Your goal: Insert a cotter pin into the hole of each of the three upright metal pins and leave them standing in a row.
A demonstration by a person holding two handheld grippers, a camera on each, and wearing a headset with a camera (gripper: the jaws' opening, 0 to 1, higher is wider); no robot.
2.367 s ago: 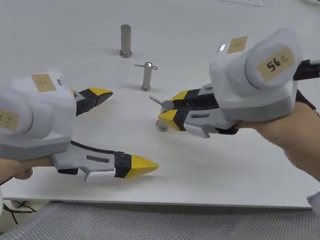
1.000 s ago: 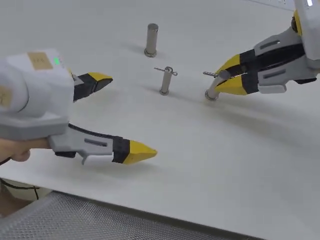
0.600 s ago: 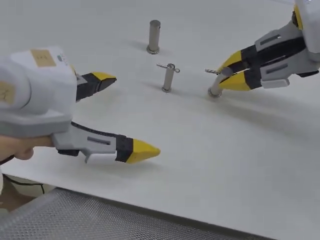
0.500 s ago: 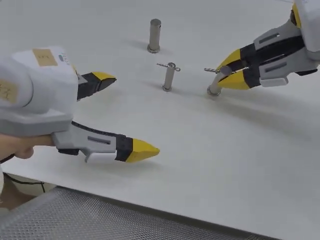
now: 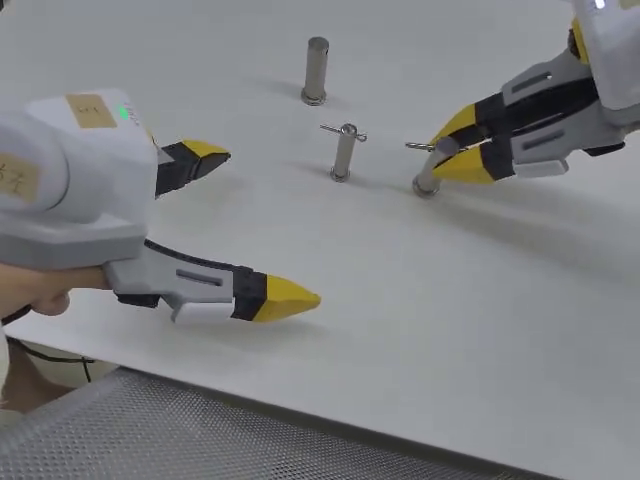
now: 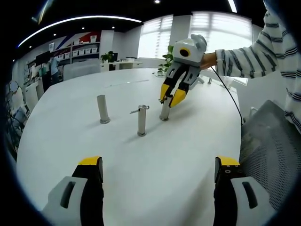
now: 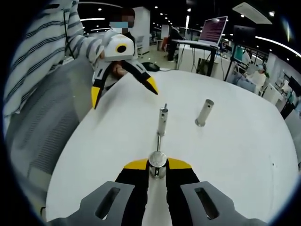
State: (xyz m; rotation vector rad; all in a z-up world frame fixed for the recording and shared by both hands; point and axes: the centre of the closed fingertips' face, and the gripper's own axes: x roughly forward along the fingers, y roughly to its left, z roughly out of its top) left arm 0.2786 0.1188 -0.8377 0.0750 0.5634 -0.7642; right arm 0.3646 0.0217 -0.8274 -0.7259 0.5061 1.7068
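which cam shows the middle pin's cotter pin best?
Head view: cotter pin lies side-on through the middle pin, loop visible. Left gripper view shows it smaller; right gripper view sees it roughly end-on.

I can read no word or number anywhere. Two tan stickers sit on the white body behind my left tongs [image 5: 262, 227]. The upper sticker [image 5: 90, 110] is beside a green light [image 5: 123, 113]. The lower sticker [image 5: 17, 180] carries dark handwriting too blurred to make out. A screen [image 7: 214, 29] beyond the bench [image 7: 235, 141] is illegible too.
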